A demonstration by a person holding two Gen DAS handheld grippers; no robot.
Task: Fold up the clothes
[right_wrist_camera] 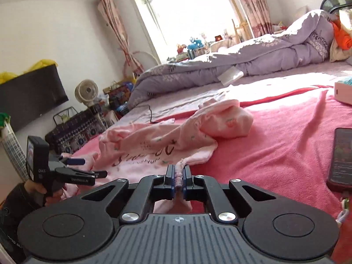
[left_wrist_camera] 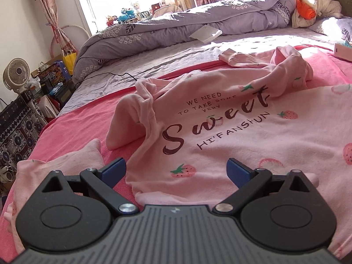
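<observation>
- Bedroom in daylight, bright window (right_wrist_camera: 189,15) at the back with tied floral curtains (right_wrist_camera: 116,26) on either side.
- Wide bed with a pink blanket (left_wrist_camera: 72,123) spread over the near part, grey sheet beyond it.
- Rumpled lilac quilt (left_wrist_camera: 198,24) heaped along the far edge of the bed, white booklet (left_wrist_camera: 205,33) lying against it.
- Pink strawberry-print shirt (left_wrist_camera: 231,136) on the pink blanket, printed front up, lettering "Sweet" visible; sleeves and upper part bunched and crumpled.
- Left gripper (left_wrist_camera: 177,168) low over the shirt's near hem, blue-padded jaws spread wide, nothing between them.
- Right gripper (right_wrist_camera: 178,173) with jaws pinched tight on a bunched edge of the pink shirt.
- Dark phone (right_wrist_camera: 341,156) on the blanket at the right, well apart from the shirt.
- White box (right_wrist_camera: 343,94) farther back at the right edge, something teal on top; contents impossible to tell.
- Small fan (left_wrist_camera: 16,73) on the floor beside the bed, among bags and clutter.
</observation>
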